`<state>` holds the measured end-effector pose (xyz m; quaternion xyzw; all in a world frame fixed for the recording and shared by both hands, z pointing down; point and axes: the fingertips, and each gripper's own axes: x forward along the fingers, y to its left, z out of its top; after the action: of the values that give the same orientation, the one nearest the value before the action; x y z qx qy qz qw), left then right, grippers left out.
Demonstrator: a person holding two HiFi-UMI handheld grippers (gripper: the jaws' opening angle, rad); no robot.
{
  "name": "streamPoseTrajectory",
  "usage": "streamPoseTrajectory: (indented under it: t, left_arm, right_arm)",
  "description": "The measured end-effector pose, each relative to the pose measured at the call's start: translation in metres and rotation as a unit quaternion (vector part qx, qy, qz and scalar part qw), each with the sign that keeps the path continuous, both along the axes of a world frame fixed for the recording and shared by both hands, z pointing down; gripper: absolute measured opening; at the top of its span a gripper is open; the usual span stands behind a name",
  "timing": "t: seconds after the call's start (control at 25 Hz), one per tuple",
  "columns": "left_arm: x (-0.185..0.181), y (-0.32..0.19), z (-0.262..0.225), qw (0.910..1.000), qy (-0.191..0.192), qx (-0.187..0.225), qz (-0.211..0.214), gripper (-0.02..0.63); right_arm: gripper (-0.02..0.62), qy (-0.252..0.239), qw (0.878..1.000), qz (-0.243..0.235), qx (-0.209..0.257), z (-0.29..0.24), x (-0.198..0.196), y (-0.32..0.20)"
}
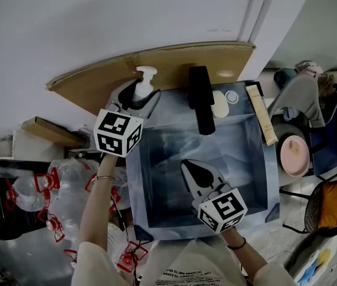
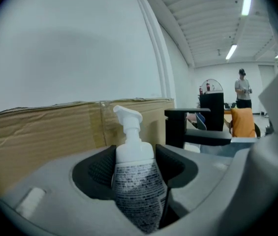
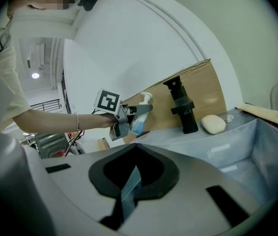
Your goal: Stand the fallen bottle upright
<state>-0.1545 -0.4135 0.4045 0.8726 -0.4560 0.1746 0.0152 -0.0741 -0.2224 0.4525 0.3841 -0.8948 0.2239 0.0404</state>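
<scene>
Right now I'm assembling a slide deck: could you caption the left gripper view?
Left tongs clamp a pump bottle, nozzle up, before a cardboard sheet and black faucet.

No wording can be read: the dense print on the label of the white pump bottle point(image 2: 135, 186) and the dark lines printed on the person's pale shirt point(image 1: 193, 273) are too small.
</scene>
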Motion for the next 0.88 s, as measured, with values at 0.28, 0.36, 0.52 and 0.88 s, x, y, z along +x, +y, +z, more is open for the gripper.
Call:
streamPoseTrajectory:
  t: [0.28,0.36,0.52,0.88]
  left_arm:
    - [-0.014,0.005,-0.019,0.9907,0.088,0.077,-0.069,0.259]
    - [-0.014,0.006,-0.020,0.9865,0.097,0.098,-0.088,0.259]
    - [-0.012,0.008,-0.018,0.9776,0.112,0.130,-0.122,0.259]
    - [-0.009,0.012,-0.017,0.9532,0.126,0.195,-0.194,0.259]
  right_arm:
    - [0.003,0.009,1.000,0.003,-0.004,0.006,0.001,0.006]
    - [0.003,0.011,1.000,0.005,-0.006,0.008,0.002,0.006]
    - [0.003,0.014,1.000,0.009,-0.011,0.013,0.006,0.006]
    - [0.003,0.015,0.999,0.016,-0.024,0.023,0.011,0.007]
